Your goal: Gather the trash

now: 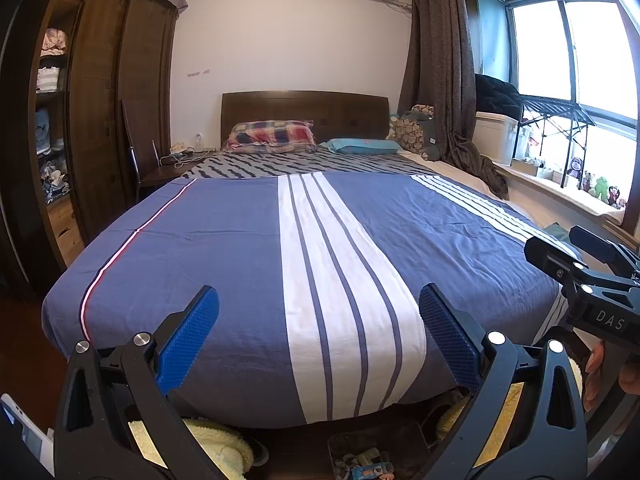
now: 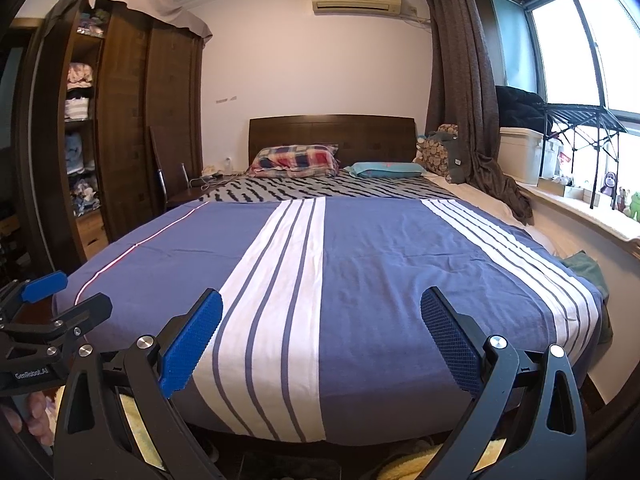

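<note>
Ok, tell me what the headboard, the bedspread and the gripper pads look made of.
Headboard: dark brown wood, panelled with a slight sheen, possibly veneer.
Bedspread: woven fabric, likely cotton, matte with fine creases.
Right gripper pads: blue rubber or plastic, judging by the knurled grid texture.

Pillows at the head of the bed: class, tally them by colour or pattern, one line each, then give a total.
Red-and-blue plaid pillow: 1
Plain turquoise pillow: 1
Wood-slice print cushion, leaning by the curtain: 1
Total: 3
</note>
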`<state>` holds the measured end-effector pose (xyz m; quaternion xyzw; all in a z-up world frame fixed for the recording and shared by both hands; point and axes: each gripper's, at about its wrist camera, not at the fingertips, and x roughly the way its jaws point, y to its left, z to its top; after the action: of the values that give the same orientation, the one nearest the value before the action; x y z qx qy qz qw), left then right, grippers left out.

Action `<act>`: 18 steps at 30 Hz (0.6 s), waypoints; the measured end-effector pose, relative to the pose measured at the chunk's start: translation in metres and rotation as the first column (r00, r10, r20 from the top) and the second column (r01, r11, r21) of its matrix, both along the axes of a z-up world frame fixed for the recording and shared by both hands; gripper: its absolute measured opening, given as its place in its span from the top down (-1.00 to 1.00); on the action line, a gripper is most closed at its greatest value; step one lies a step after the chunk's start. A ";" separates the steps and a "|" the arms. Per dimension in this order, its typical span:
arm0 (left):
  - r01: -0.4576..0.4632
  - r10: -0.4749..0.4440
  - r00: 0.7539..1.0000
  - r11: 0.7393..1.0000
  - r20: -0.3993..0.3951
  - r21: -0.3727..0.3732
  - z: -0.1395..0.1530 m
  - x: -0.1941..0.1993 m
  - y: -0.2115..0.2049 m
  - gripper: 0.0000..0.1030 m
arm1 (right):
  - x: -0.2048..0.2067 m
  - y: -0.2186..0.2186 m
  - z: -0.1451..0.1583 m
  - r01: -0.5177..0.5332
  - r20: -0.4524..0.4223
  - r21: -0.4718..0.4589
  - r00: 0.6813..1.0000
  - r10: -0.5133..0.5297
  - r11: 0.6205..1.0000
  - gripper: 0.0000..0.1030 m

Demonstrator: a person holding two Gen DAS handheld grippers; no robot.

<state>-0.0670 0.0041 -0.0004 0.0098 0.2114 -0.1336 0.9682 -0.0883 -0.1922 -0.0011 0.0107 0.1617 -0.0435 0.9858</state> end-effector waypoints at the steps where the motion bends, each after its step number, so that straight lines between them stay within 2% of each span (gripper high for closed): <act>1: 0.000 0.000 1.000 1.000 0.000 0.001 0.000 -0.001 -0.001 -0.85 | 0.000 0.000 0.000 -0.002 -0.001 0.000 1.000 0.002 1.000 -0.93; 18: -0.003 0.003 1.000 1.000 0.000 -0.002 0.001 -0.002 -0.003 -0.85 | 0.000 0.005 0.001 -0.028 -0.001 0.016 1.000 0.028 0.999 -0.93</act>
<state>-0.0695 0.0014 0.0009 0.0086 0.2115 -0.1326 0.9683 -0.0881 -0.1877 -0.0001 0.0163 0.1630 -0.0284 0.9861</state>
